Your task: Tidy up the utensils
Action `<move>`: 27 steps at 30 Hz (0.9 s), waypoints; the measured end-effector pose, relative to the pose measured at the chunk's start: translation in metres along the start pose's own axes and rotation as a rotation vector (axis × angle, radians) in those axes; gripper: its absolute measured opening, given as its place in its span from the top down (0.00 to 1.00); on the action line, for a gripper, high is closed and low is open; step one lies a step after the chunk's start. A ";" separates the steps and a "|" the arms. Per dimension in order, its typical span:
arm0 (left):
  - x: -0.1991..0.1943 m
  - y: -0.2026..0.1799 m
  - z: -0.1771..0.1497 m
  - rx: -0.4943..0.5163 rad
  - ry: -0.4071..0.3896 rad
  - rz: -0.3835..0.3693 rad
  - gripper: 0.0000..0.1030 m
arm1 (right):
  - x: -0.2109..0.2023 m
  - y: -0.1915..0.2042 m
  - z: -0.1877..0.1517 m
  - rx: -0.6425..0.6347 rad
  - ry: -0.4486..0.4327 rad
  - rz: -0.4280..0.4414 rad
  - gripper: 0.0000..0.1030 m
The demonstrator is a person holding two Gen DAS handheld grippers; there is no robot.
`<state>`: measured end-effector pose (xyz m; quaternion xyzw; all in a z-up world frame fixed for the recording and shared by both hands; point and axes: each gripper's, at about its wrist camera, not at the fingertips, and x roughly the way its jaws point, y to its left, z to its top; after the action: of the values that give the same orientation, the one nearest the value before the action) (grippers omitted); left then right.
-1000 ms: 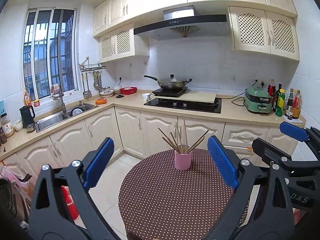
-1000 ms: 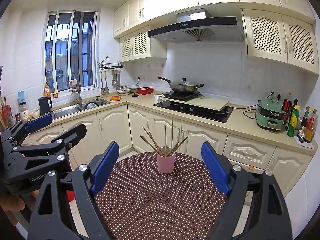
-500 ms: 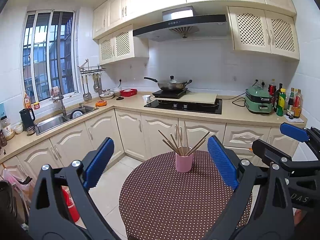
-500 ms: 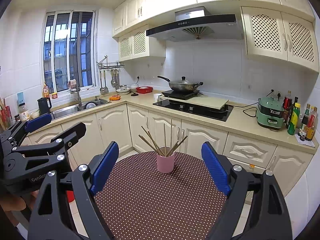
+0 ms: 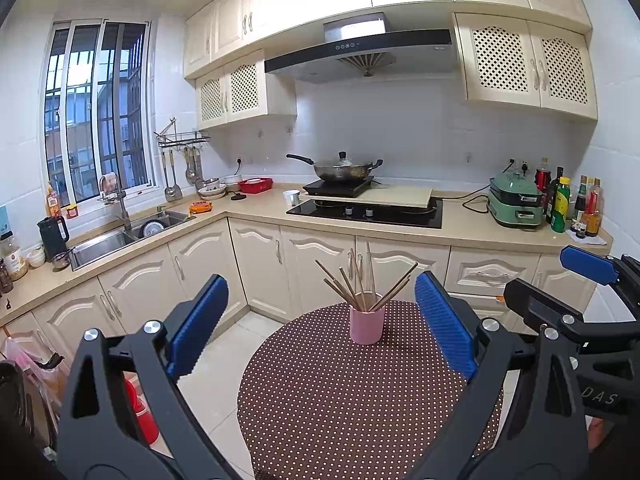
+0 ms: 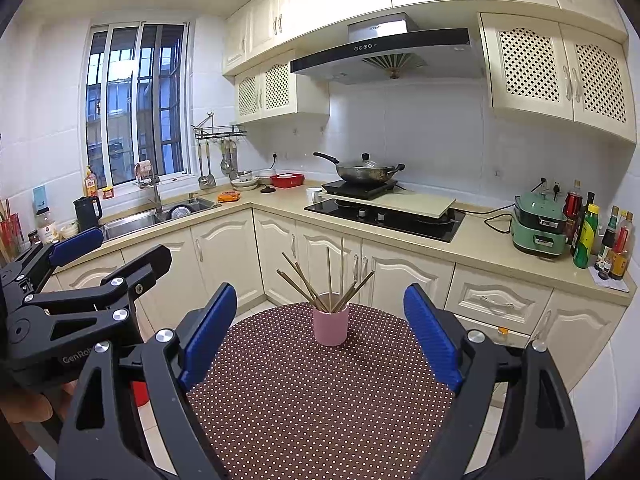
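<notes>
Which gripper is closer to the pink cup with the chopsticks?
Neither clearly. The left gripper and right gripper both hang open, short of the pink cup, side by side.

Bright, even indoor light fills both views, with cool bluish daylight coming through the barred sliding window (image 5: 96, 112). Focus is sharp throughout, no blur. Heavy fisheye bending curves the cream wall cabinets (image 6: 560, 76), and black vignette eats the corners. Soft glare sits on the glossy white wall tiles (image 5: 400, 128).
</notes>
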<state>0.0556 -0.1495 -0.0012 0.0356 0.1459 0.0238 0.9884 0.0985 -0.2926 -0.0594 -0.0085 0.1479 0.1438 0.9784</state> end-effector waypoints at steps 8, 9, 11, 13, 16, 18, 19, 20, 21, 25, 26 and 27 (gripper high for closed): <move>0.000 0.001 0.001 0.001 0.001 -0.001 0.10 | 0.000 0.000 0.001 0.000 0.000 -0.001 0.19; 0.000 0.002 0.001 0.001 0.000 -0.001 0.10 | 0.000 0.000 0.001 0.001 -0.001 -0.002 0.19; 0.000 0.001 0.002 0.001 -0.003 -0.003 0.10 | -0.001 0.000 0.001 0.003 -0.003 -0.003 0.19; -0.002 0.001 0.001 0.003 -0.005 -0.001 0.10 | -0.001 0.000 0.001 0.003 -0.004 -0.004 0.19; -0.002 0.002 0.001 0.002 -0.005 -0.002 0.10 | -0.001 0.000 0.001 0.003 -0.003 -0.005 0.19; -0.002 0.002 0.002 0.002 -0.006 -0.003 0.10 | -0.001 -0.001 0.001 0.002 -0.005 -0.005 0.19; -0.002 0.002 0.002 0.004 -0.008 -0.003 0.10 | 0.000 -0.001 0.002 0.002 -0.006 -0.005 0.19; -0.002 0.002 0.001 0.005 -0.009 -0.002 0.10 | -0.001 0.000 0.002 0.003 -0.006 -0.004 0.19; -0.002 0.003 0.001 0.006 -0.010 -0.003 0.10 | -0.001 0.000 0.001 0.004 -0.006 -0.005 0.19; -0.003 0.004 0.002 0.007 -0.011 -0.002 0.10 | 0.000 0.000 0.002 0.004 -0.006 -0.004 0.18; -0.002 0.004 0.002 0.008 -0.010 -0.002 0.10 | -0.001 0.000 0.001 0.004 -0.007 -0.006 0.18; -0.003 0.003 0.001 0.007 -0.009 -0.002 0.10 | -0.001 0.001 0.001 0.005 -0.006 -0.005 0.18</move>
<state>0.0531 -0.1467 0.0009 0.0391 0.1416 0.0220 0.9889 0.0979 -0.2921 -0.0582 -0.0059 0.1453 0.1408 0.9793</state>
